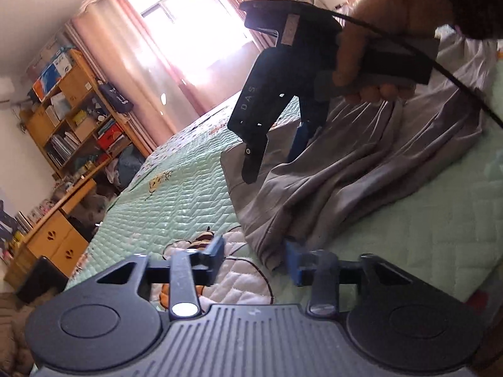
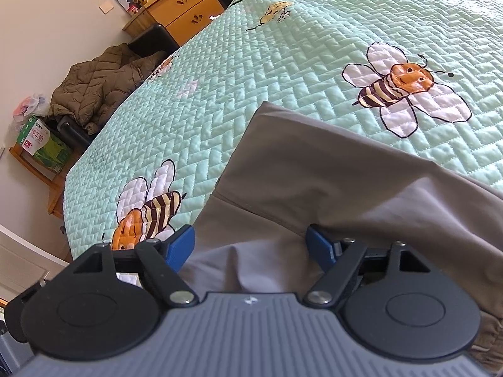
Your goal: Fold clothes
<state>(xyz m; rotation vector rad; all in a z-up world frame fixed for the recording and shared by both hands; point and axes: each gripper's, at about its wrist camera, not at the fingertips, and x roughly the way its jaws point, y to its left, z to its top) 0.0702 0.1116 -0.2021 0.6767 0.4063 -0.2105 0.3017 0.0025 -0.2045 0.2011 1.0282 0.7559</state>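
The left claw [image 1: 256,259] sat nearest the lens, its blue fingers spread wide, one finger [image 1: 294,262] touching the lower hem of the grey garment [image 1: 345,169] and the other over the quilt [image 1: 176,194]. The garment lay rumpled on the bed's green bee-patterned quilt. Farther off, a hand [image 1: 371,62] held the right claw [image 1: 276,157] pointed down at the cloth's far edge. In the right wrist view, the right claw [image 2: 251,246] stood wide too, grey fabric bunched between its fingers but not pinched. A wooden bookshelf [image 1: 78,110] stood by the pink curtains [image 1: 103,53].
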